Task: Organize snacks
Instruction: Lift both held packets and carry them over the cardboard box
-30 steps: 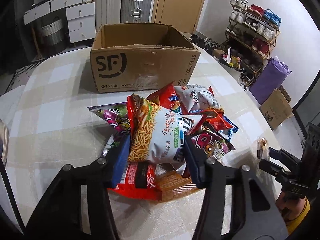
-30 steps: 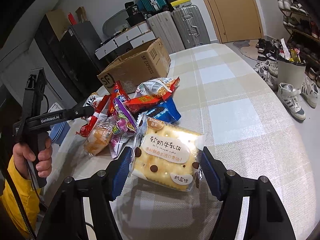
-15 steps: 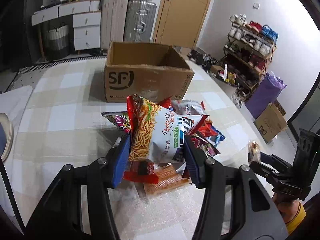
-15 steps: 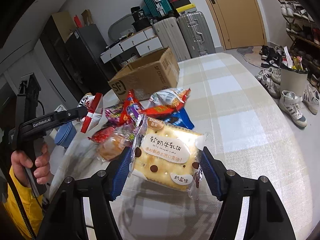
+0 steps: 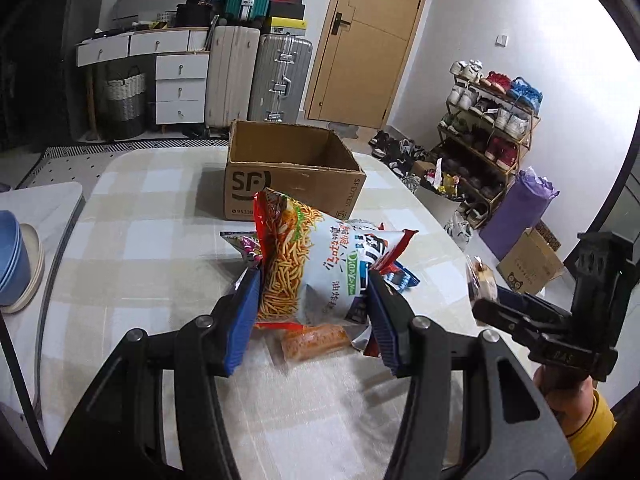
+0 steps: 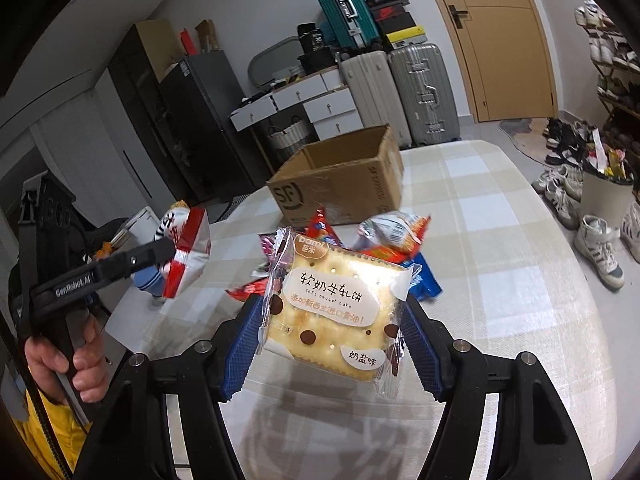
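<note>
While both tools hang above the checked surface (image 5: 132, 248), the left gripper (image 5: 314, 312) has its fingers clamped on a noodle-snack bag (image 5: 316, 264) at frame centre. Right gripper (image 6: 334, 340) fingers pinch a nougat cracker pack (image 6: 336, 308), lower centre. Snack pile (image 6: 384, 240) lies just beyond; open cardboard box (image 5: 292, 172) sits behind it, upper centre.

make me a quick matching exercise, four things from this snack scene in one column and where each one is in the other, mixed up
Things:
1. noodle snack bag
2. nougat cracker pack
3. cardboard box
4. blue snack packet

Places:
A. lying on the table in the snack pile
B. held in the right claw
C. standing open at the far end of the table
D. held in the left claw

Pairs: 1-D, 2-B, 3-C, 4-A
</note>
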`<state>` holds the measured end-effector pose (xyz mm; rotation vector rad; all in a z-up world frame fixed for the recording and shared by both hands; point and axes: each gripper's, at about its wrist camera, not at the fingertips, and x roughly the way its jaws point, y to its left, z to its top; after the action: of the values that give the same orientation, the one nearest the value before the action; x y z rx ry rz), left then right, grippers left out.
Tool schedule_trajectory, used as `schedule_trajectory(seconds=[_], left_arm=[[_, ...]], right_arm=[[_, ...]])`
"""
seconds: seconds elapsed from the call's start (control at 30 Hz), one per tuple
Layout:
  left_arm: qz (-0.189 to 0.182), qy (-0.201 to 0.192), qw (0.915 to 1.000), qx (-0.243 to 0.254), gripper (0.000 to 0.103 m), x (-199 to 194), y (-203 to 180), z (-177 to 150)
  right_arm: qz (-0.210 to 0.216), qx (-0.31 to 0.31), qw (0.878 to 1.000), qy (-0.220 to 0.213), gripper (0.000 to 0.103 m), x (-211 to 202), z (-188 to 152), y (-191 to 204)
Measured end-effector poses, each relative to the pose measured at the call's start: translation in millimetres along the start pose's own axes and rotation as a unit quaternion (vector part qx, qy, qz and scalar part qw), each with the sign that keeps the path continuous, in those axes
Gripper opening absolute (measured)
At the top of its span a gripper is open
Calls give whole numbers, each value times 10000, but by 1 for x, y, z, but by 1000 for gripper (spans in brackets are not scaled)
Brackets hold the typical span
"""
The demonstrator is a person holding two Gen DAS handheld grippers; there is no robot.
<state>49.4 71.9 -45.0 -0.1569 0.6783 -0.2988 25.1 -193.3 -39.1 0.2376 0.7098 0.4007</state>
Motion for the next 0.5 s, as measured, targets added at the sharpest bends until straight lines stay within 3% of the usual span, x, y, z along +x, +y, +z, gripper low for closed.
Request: schedule_trajectory(seconds=[0.3, 0.5], left_arm=[[-70, -141, 9996, -213, 49, -60, 12, -25], [-25, -247, 9997, 4, 49, -84, 18, 0]], right_arm=[[272, -177, 9995, -13, 68, -8, 23, 28], [620, -213, 9977, -144, 68, -14, 70, 48]])
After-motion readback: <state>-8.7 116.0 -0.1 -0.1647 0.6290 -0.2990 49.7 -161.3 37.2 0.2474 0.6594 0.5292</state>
